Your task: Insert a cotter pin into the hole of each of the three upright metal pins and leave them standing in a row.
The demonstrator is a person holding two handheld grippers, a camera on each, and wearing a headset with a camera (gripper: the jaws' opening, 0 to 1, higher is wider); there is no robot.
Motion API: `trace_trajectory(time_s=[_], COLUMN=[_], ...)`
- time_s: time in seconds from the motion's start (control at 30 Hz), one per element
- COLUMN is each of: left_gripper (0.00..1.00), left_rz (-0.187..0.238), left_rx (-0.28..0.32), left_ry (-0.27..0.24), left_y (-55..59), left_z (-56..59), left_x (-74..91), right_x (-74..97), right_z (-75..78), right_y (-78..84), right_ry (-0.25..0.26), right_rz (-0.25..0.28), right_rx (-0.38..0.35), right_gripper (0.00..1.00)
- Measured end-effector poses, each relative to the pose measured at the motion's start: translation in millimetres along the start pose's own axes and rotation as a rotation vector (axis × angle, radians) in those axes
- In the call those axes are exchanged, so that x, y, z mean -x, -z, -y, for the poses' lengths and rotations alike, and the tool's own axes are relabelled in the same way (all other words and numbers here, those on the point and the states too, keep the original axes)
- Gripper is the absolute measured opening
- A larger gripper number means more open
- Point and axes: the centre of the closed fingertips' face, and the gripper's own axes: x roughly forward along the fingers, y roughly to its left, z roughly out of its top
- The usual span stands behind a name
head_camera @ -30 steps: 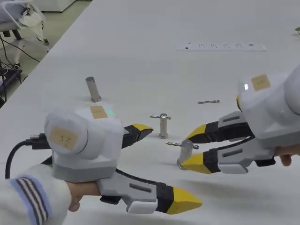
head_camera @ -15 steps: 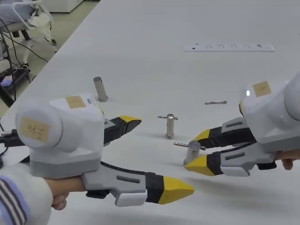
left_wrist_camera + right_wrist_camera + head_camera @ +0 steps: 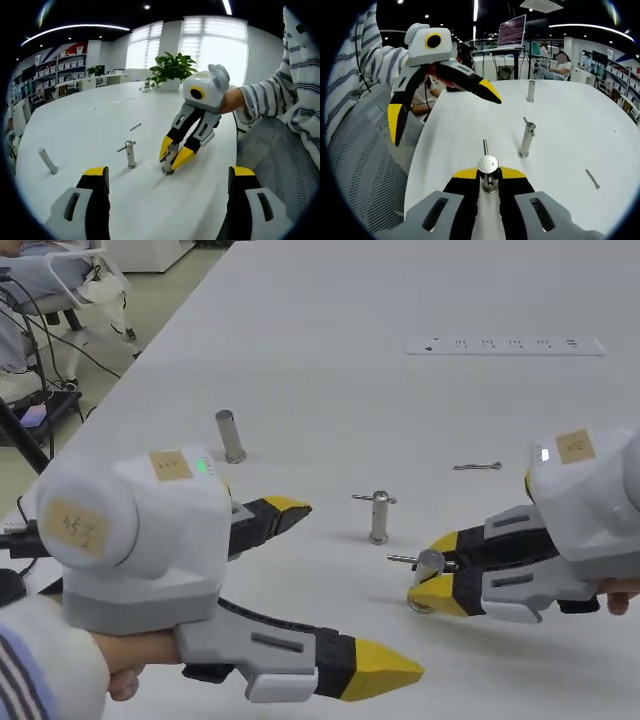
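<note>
The right hand-held gripper (image 3: pixel 432 585), jaws now closed from spread, pinches the cottered metal pin (image 3: pixel 430 565) at lower right on the surface (image 3: pixel 330 360); the left hand-held gripper (image 3: pixel 357 591) hangs spread; the bare pin (image 3: pixel 230 435), upper left, awaits the loose cotter pin (image 3: pixel 477 467).

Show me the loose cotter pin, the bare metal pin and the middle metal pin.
loose cotter pin (image 3: pixel 477 467), head view, mid-shaft.
bare metal pin (image 3: pixel 230 437), head view, middle of its body.
middle metal pin (image 3: pixel 379 522), head view, body below its cotter pin.
</note>
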Motion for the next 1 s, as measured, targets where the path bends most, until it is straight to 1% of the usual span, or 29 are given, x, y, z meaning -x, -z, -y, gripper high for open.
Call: trace_trajectory(time_s=[0.1, 0.13, 0.2, 0.23, 0.27, 0.37, 0.43, 0.5, 0.53, 0.73, 0.9, 1.0], left_gripper=[0.99, 0.99, 0.99, 0.99, 0.99, 0.99, 0.99, 0.99, 0.99, 0.99, 0.99, 0.99], left_rz=[-0.004, -0.005, -0.007, -0.008, -0.009, -0.012, -0.014, -0.015, -0.015, -0.020, -0.023, -0.025], left_rx=[-0.002, -0.002, -0.008, -0.010, -0.009, -0.010, -0.012, -0.010, -0.008, 0.004, 0.014, 0.015], left_ry=[0.005, 0.007, 0.004, 0.004, 0.002, -0.005, -0.014, -0.020, -0.022, -0.033, -0.038, -0.037], left_y=[0.4, 0.4, 0.5, 0.5, 0.7, 1.3, 1.9, 2.6, 3.0, 6.7, 8.4, 8.6], left_z=[2.2, 2.9, 2.8, 2.7, 2.3, 0.3, -1.8, -3.8, -4.3, -6.9, -8.2, -8.4], left_x=[0.0, 0.1, 0.4, 0.7, 1.4, 4.0, 5.6, 7.6, 8.1, 10.9, 11.0, 10.6], right_x=[0.8, 0.9, 1.6, 3.2, 4.2, 9.7, 14.3, 16.9, 18.9, 26.5, 26.9, 26.6], right_z=[3.7, 4.1, 6.2, 9.8, 11.1, 20.9, 29.0, 33.9, 38.7, 57.0, 63.4, 64.8], right_y=[-0.7, -0.7, -0.6, 0.6, 1.4, 2.7, 1.7, 1.7, 2.1, 8.2, 14.0, 12.9], right_ry=[0.007, 0.005, 0.004, 0.008, 0.009, 0.015, 0.024, 0.031, 0.037, 0.053, 0.060, 0.056], right_rz=[0.000, 0.001, 0.000, -0.015, -0.021, -0.023, -0.013, -0.013, -0.015, -0.024, -0.033, -0.016], right_rx=[-0.003, -0.031, -0.015, 0.036, 0.046, 0.044, 0.057, 0.067, 0.070, 0.072, 0.069, 0.048], right_gripper=[0.14, 0.14, 0.13, 0.13, 0.13, 0.13, 0.13, 0.13, 0.13, 0.13, 0.13, 0.13])
